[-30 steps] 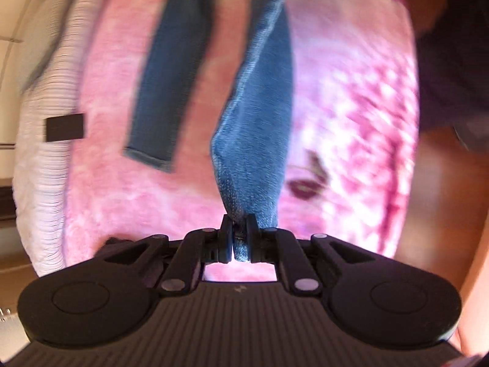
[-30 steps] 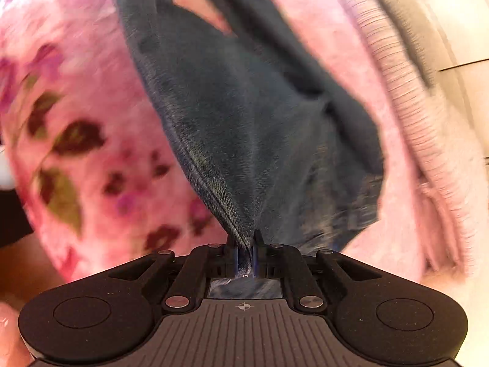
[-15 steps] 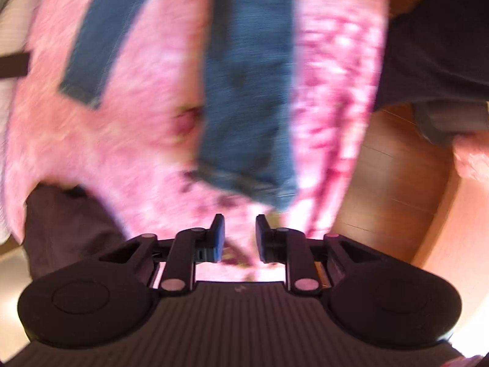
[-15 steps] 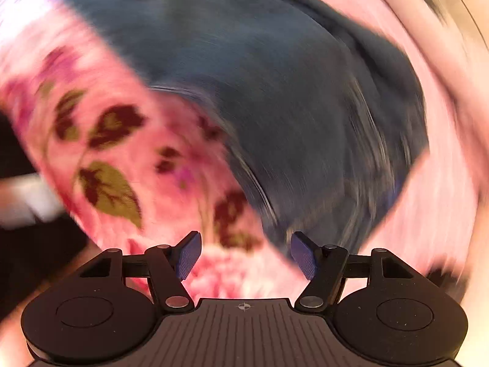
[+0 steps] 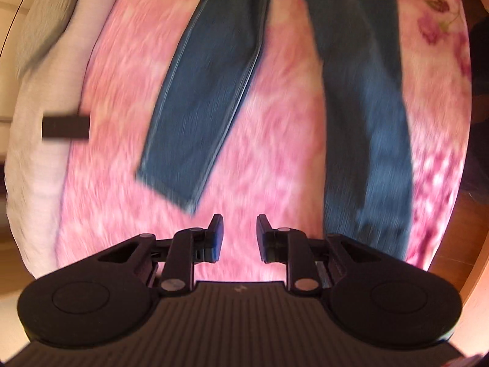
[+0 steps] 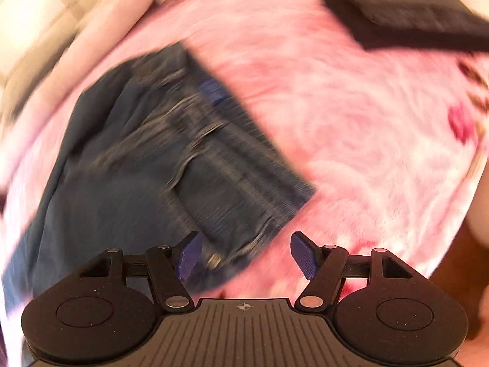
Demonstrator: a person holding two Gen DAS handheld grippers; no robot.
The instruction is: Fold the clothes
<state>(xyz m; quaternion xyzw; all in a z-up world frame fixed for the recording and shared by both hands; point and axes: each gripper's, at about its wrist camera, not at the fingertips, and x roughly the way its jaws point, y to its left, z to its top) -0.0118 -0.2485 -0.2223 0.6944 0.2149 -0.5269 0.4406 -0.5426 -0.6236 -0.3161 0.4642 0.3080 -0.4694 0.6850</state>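
A pair of blue jeans point(image 5: 207, 98) lies spread on a pink flowered blanket point(image 5: 275, 140). In the left wrist view both legs run away from me, one hem at left of centre and the other leg point(image 5: 369, 122) at right. My left gripper point(image 5: 239, 232) hovers between the two hems, open with a narrow gap and only blanket behind it. In the right wrist view the waist end of the jeans point(image 6: 171, 159) with its pocket and button lies just beyond my right gripper point(image 6: 244, 252), which is wide open with nothing pressed between its pads.
A white ribbed cover point(image 5: 42, 140) with a dark tag point(image 5: 65, 127) borders the blanket on the left. A dark folded cloth point(image 6: 406, 9) lies at the top right of the right wrist view. Wooden floor point(image 5: 452, 232) shows past the bed's right edge.
Both grippers let go of the jeans and opened. The left one slid sideways from the right leg's hem to between the hems. The right one rolled and now sits over the waistband.
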